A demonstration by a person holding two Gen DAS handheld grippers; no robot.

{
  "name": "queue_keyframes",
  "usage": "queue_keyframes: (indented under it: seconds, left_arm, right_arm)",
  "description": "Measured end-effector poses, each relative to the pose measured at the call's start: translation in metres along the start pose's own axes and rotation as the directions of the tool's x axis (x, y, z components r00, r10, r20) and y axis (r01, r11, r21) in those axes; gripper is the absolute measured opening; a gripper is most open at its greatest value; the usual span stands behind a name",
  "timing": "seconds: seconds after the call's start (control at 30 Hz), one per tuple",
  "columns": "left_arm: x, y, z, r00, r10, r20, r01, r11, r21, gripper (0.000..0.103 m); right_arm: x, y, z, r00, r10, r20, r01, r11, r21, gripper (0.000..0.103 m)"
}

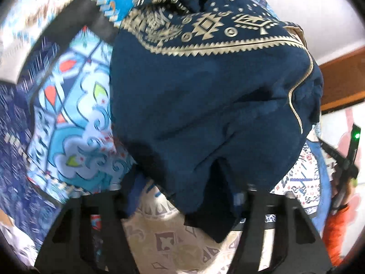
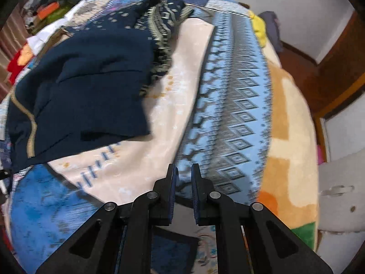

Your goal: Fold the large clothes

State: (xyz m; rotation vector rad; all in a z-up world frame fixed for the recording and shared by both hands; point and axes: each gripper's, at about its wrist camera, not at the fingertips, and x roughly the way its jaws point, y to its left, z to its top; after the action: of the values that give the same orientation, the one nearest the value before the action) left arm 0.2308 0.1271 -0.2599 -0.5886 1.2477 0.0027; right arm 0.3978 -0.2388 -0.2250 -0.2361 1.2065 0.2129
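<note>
A large dark blue garment (image 1: 205, 105) with cream tribal print and gold piping hangs bunched right in front of the left wrist camera. My left gripper (image 1: 182, 203) has wide-set fingers with the cloth draped between and over them; its tips are hidden. In the right wrist view the same garment (image 2: 91, 86) lies crumpled on the bed at the left. My right gripper (image 2: 183, 171) is empty, jaws nearly closed with a narrow gap, hovering over the bedspread to the right of the garment.
A patterned blue, cream and orange bedspread (image 2: 228, 105) covers the bed. Piled clothes (image 2: 45, 9) lie at the far left corner. A wooden door frame (image 2: 337, 73) and white wall stand at the right. The other gripper's handle with a green light (image 1: 351, 146) shows.
</note>
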Motion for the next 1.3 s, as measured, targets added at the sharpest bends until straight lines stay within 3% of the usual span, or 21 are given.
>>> queue_keyframes:
  seconds: [0.1, 0.17, 0.27, 0.37, 0.47, 0.53, 0.63, 0.7, 0.8, 0.87, 0.93, 0.97, 1.0, 1.03, 1.07, 1.17, 1.3]
  left_arm:
    - [-0.006, -0.006, 0.003, 0.998, 0.049, 0.029, -0.050, 0.998, 0.032, 0.019]
    - [-0.009, -0.007, 0.006, 0.997, 0.057, 0.044, -0.059, 0.998, 0.036, 0.011]
    - [-0.014, -0.002, 0.014, 0.995, 0.070, 0.065, -0.072, 0.997, 0.030, 0.011]
    - [-0.017, -0.001, 0.023, 0.989, 0.110, 0.097, -0.115, 0.992, 0.048, 0.011]
    - [-0.014, 0.006, 0.024, 0.987, 0.128, 0.094, -0.134, 0.989, 0.064, 0.011]
    - [-0.009, 0.008, 0.020, 0.986, 0.143, 0.085, -0.150, 0.985, 0.084, 0.011]
    - [-0.001, 0.005, 0.018, 0.982, 0.172, 0.083, -0.180, 0.977, 0.111, 0.011]
    - [0.001, 0.002, 0.017, 0.980, 0.182, 0.085, -0.192, 0.974, 0.122, 0.011]
    - [0.003, 0.003, 0.019, 0.980, 0.179, 0.083, -0.189, 0.974, 0.127, 0.011]
    - [0.005, 0.004, 0.021, 0.982, 0.171, 0.079, -0.180, 0.975, 0.128, 0.011]
    - [0.007, 0.006, 0.022, 0.983, 0.167, 0.076, -0.175, 0.976, 0.129, 0.011]
    - [0.009, 0.006, 0.023, 0.983, 0.167, 0.074, -0.176, 0.976, 0.130, 0.011]
    - [0.010, 0.006, 0.023, 0.983, 0.169, 0.073, -0.177, 0.976, 0.130, 0.011]
    - [0.011, 0.005, 0.024, 0.982, 0.172, 0.075, -0.181, 0.975, 0.132, 0.011]
    - [0.013, 0.004, 0.024, 0.982, 0.173, 0.078, -0.182, 0.974, 0.131, 0.011]
    - [0.021, 0.004, 0.023, 0.983, 0.166, 0.083, -0.176, 0.977, 0.123, 0.011]
    - [0.020, 0.009, 0.017, 0.986, 0.149, 0.074, -0.157, 0.981, 0.112, 0.011]
  right_arm:
    - [0.001, 0.003, -0.002, 0.998, -0.054, 0.012, 0.054, 0.998, -0.037, 0.008]
    - [0.001, 0.007, -0.005, 0.995, -0.100, 0.023, 0.102, 0.992, -0.071, 0.008]
    - [0.000, 0.005, -0.008, 0.992, -0.126, 0.011, 0.126, 0.987, -0.099, 0.008]
    - [-0.001, -0.005, -0.003, 0.996, -0.086, -0.024, 0.085, 0.995, -0.049, 0.008]
    - [-0.014, -0.020, 0.008, 0.998, 0.065, -0.009, -0.064, 0.996, 0.061, 0.008]
    - [-0.028, -0.020, 0.015, 0.981, 0.185, 0.051, -0.190, 0.976, 0.103, 0.008]
    - [-0.043, -0.006, 0.031, 0.955, 0.266, 0.130, -0.279, 0.955, 0.097, 0.008]
    - [-0.034, 0.013, 0.041, 0.959, 0.263, 0.110, -0.270, 0.961, 0.056, 0.008]
    - [0.011, 0.041, 0.046, 0.988, 0.149, -0.044, -0.151, 0.988, -0.033, 0.008]
    - [0.016, 0.046, 0.042, 0.993, 0.122, 0.004, -0.121, 0.989, -0.085, 0.008]
    - [0.014, 0.047, 0.038, 0.994, 0.110, 0.021, -0.107, 0.986, -0.128, 0.014]
    - [0.013, 0.046, 0.036, 0.995, 0.095, 0.026, -0.090, 0.985, -0.145, 0.032]
    - [0.013, 0.045, 0.033, 0.998, 0.039, 0.046, -0.031, 0.986, -0.165, 0.068]
    - [0.014, 0.042, 0.032, 0.997, -0.030, 0.066, 0.041, 0.984, -0.173, 0.085]
    - [0.015, 0.037, 0.030, 0.993, -0.079, 0.086, 0.093, 0.980, -0.174, 0.094]
    - [0.017, 0.012, 0.028, 0.998, 0.046, 0.038, -0.044, 0.997, -0.066, 0.092]
    - [0.006, 0.000, 0.028, 0.986, 0.155, 0.060, -0.156, 0.988, 0.007, 0.083]
